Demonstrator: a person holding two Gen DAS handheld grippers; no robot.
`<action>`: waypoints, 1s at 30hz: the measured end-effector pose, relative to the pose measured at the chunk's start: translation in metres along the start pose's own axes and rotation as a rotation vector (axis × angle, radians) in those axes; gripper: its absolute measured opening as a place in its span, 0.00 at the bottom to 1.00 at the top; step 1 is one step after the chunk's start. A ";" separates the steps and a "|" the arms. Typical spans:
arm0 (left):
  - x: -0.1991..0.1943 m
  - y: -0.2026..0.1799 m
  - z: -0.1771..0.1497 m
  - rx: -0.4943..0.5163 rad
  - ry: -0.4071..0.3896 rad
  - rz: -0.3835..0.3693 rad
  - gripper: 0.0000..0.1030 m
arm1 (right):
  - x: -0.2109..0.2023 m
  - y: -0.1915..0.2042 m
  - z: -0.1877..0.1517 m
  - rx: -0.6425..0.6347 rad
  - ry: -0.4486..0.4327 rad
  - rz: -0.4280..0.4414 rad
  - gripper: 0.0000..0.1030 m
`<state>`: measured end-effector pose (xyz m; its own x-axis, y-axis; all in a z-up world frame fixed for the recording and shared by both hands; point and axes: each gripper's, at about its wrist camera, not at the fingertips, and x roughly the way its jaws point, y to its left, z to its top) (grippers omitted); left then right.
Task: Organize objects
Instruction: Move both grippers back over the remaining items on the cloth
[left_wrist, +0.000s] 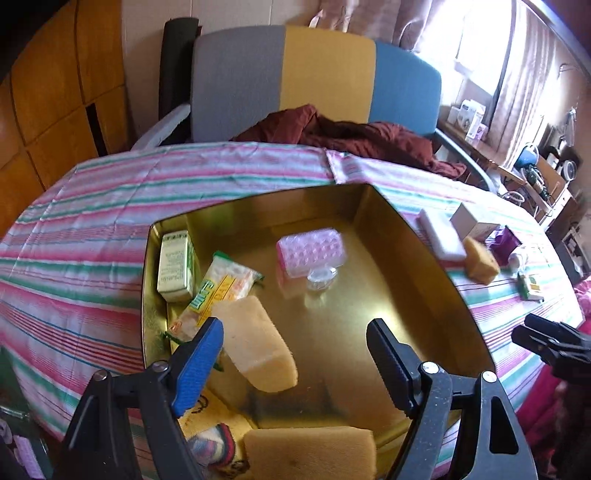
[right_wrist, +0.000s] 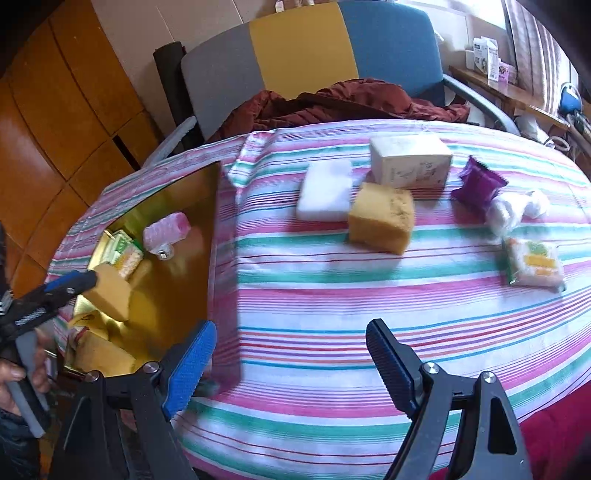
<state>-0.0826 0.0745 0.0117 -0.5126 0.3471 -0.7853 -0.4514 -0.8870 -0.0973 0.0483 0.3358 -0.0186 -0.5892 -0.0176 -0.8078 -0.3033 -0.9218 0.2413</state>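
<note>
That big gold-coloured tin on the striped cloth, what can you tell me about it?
The gold tin is a wide, shallow, open box of shiny metal with upright walls and a mirror-like floor, no lid on it. It sits flat on the striped tablecloth. Inside lie a pale green box, a yellow-green packet, a pink bumpy piece, a small clear cup and a yellow sponge, which the left gripper hovers over.

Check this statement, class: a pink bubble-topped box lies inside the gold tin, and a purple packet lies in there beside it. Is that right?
Not quite. The pink bubble-topped box does lie inside the gold tin, but the purple packet lies outside it, on the striped tablecloth near the white carton. The right wrist view shows this.
</note>
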 end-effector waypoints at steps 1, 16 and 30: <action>-0.001 -0.003 0.001 0.006 -0.004 -0.004 0.79 | -0.001 -0.005 0.002 -0.002 -0.002 -0.013 0.82; 0.008 -0.094 0.010 0.171 0.017 -0.114 0.79 | -0.035 -0.126 0.073 0.160 -0.102 -0.240 0.82; 0.069 -0.183 0.075 0.230 0.087 -0.119 0.79 | -0.006 -0.187 0.070 0.360 -0.039 -0.143 0.82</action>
<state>-0.0898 0.2837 0.0210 -0.3859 0.4080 -0.8274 -0.6636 -0.7458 -0.0583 0.0560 0.5352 -0.0208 -0.5477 0.1222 -0.8277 -0.6239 -0.7188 0.3068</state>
